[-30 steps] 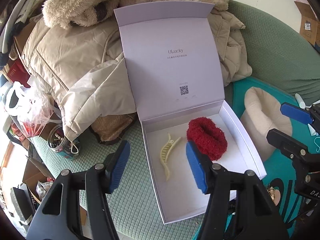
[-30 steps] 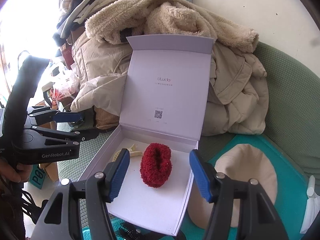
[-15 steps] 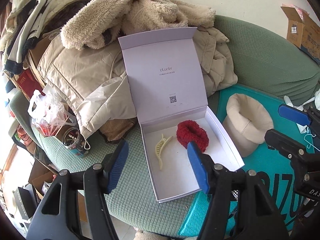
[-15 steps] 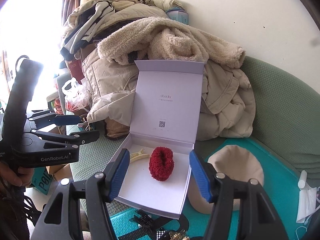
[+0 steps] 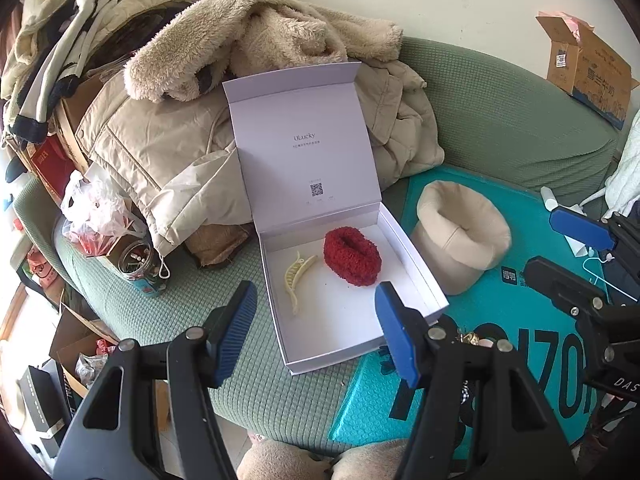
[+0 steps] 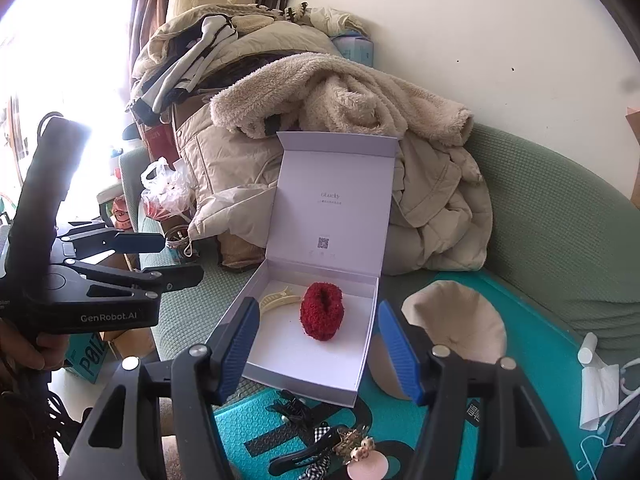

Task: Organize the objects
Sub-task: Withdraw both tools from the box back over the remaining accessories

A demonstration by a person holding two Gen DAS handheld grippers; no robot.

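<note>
We hold our left gripper (image 5: 314, 322) spread wide above the near edge of the green sofa (image 5: 520, 120), and nothing sits between its blue pads (image 5: 394, 332) — they touch nothing. Our right gripper (image 6: 316, 344) is spread just as wide and is likewise empty, hanging over the near rim of the white box (image 6: 360, 360).

The white box (image 5: 416, 272) lies on the sofa seat with its lid standing open, propped back against a heap of beige coats (image 5: 168, 152). Inside it, toward the hinge end, we see the red fuzzy scrunchie (image 5: 352, 256) and, just beside it on the left without touching, the pale yellow hair claw (image 5: 295, 278). From the right wrist view the scrunchie (image 6: 322, 311) sits near the middle of the box floor, with the hair claw (image 6: 276, 300) behind our left pad.

Just right of the box a beige hat (image 5: 460, 236) rests on a teal mat (image 5: 540, 320), its edge close against the box wall. On the mat, in front of the box, lie more hair accessories (image 6: 324, 440) — dark clips, a checked bow and a small gold piece. We cannot tell them apart more finely. A tin of small bits (image 5: 138, 264) stands on the sofa to the left of the box, well apart from it.
</note>
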